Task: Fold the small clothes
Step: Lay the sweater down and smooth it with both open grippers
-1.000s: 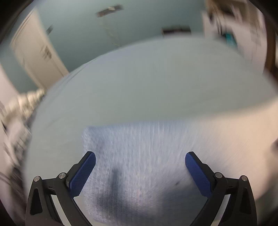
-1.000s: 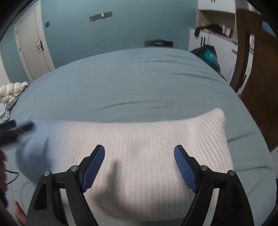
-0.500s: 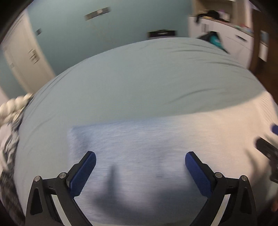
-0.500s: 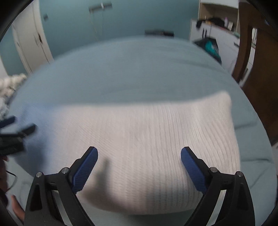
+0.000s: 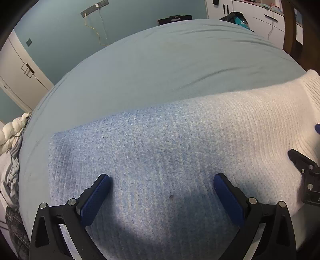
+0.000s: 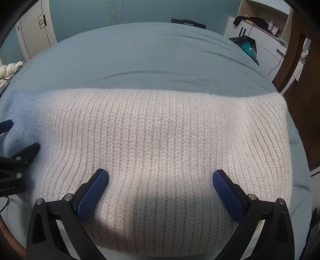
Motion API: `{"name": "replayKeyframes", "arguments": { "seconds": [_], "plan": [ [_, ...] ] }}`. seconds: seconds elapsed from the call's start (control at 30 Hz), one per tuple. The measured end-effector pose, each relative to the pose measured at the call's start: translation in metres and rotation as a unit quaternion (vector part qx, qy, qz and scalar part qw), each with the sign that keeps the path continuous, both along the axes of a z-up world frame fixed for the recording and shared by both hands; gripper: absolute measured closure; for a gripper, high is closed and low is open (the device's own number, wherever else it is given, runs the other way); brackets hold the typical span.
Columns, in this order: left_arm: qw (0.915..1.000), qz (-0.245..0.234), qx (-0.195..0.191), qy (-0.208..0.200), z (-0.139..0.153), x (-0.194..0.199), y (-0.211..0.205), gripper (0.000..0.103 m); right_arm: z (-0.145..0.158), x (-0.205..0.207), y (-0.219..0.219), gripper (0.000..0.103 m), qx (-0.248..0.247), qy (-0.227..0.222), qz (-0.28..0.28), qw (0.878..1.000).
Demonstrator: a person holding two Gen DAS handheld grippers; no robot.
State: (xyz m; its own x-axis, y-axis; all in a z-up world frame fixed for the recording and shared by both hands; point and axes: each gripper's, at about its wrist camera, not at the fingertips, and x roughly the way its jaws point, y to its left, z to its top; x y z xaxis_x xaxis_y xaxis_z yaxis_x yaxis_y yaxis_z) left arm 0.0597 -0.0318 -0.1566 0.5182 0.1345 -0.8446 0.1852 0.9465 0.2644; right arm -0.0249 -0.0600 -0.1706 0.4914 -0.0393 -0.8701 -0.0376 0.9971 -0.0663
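knitted white-and-blue sweater [image 6: 160,140] lies flat on the teal bed [image 6: 150,54]. left tongs [image 5: 161,181] and right tongs [image 6: 160,176] hover side by side over its near edge, both spread apart, gripping nothing.

Bed [image 5: 160,66] with teal sheet fills mid-frame in both views. Teal wall [image 5: 60,26] behind it; white door [image 5: 22,70] at upper left. Cable [image 5: 99,30] hangs down the wall from a wall plate [image 5: 94,8]. White drawers [image 6: 268,40] at upper right, a dark bag [image 6: 247,45] beside them. Braided white cushion [image 5: 12,130] at left edge.
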Motion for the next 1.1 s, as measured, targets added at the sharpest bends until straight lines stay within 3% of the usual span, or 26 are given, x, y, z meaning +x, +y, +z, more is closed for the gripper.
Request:
{"name": "replayKeyframes", "arguments": {
  "seconds": [0.13,0.2,0.3,0.4,0.47,0.53,0.6,0.63,0.73,1.1],
  "plan": [
    [0.9999,0.005,-0.012,0.002,0.001,0.0,-0.008,0.0,0.0,0.007,-0.009,0.001,0.002,-0.005,-0.003,1.0],
    [0.9998,0.012,-0.018,0.003,0.005,-0.003,0.018,0.0,-0.001,0.017,-0.026,0.001,0.01,-0.012,-0.004,1.0],
    [0.999,0.013,-0.033,-0.025,0.027,-0.018,0.01,0.0,0.015,0.018,-0.036,0.001,0.017,-0.011,-0.013,1.0],
    [0.9982,0.009,-0.045,-0.039,0.032,-0.026,0.01,0.0,0.042,0.004,-0.046,0.001,0.048,-0.065,-0.025,0.996],
    [0.9995,0.012,-0.017,-0.022,0.021,-0.029,0.008,0.0,0.049,0.0,-0.05,0.001,0.058,-0.087,-0.037,0.994],
    [0.9996,0.01,0.024,0.006,0.002,-0.021,0.004,0.0,0.034,0.01,-0.052,0.001,0.057,-0.05,-0.056,0.996],
    [1.0,0.002,0.003,-0.007,-0.001,-0.025,0.007,0.0,0.012,0.02,-0.053,0.001,0.047,0.002,-0.066,0.997],
    [1.0,0.004,-0.004,-0.006,0.004,-0.026,0.007,0.0,0.005,0.022,-0.049,0.001,0.027,0.006,-0.058,0.998],
    [0.9998,0.01,-0.014,0.007,0.002,-0.022,0.015,0.0,0.003,0.023,-0.033,0.001,-0.009,-0.007,-0.046,0.999],
    [0.9996,0.021,-0.012,0.017,0.014,0.002,0.016,0.0,0.005,0.025,-0.042,0.001,0.005,-0.02,-0.05,0.999]
  ]
}}
